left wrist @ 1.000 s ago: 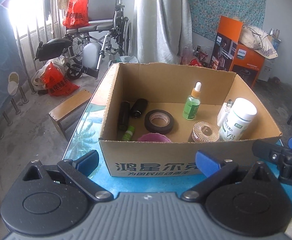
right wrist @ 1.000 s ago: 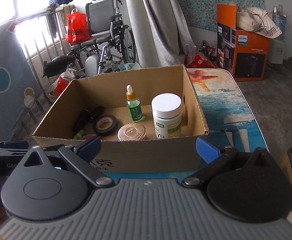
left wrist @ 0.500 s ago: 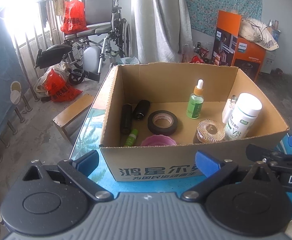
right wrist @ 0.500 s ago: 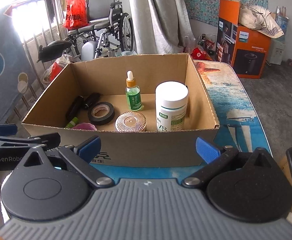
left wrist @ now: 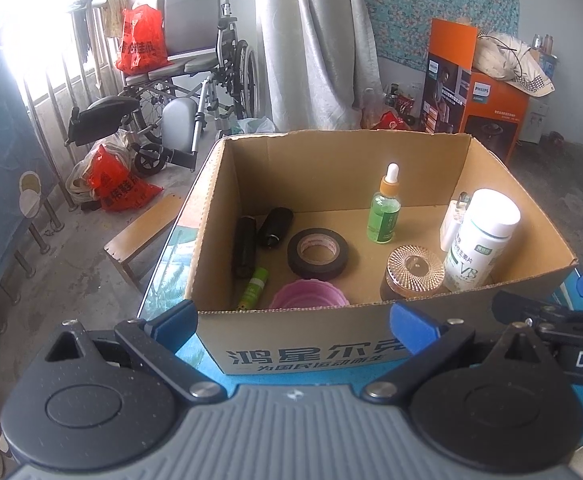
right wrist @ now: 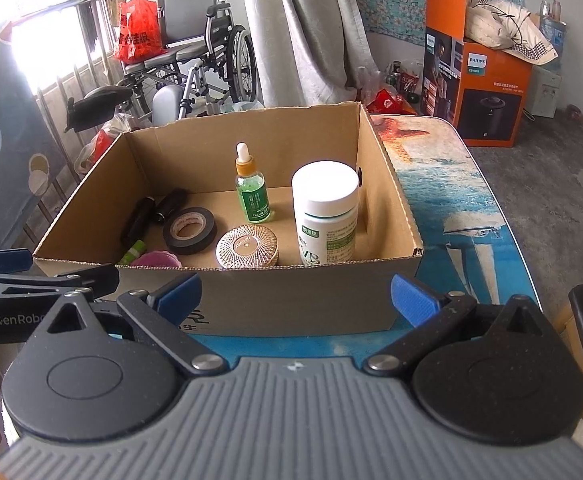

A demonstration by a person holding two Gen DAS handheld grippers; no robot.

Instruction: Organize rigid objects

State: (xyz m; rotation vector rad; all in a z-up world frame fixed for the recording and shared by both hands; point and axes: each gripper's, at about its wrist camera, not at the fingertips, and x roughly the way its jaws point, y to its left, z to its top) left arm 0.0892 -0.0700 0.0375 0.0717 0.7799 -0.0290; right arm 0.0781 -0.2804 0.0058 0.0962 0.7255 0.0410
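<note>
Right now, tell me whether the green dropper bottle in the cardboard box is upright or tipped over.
Upright. The green dropper bottle stands on its base on the cardboard box floor, white dropper tip pointing up, clear of the black tape roll.

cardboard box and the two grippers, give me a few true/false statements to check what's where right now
1. The green dropper bottle stands upright in the cardboard box. True.
2. The black tape roll is held by the left gripper. False: it lies flat on the box floor and the gripper is open and empty.
3. The white vitamin bottle stands near the box's right wall. True.
4. The right gripper is shut on the gold-lidded jar. False: it is open, outside the box's near wall.
5. The black cylinders stand upright. False: they lie on their sides.
</note>
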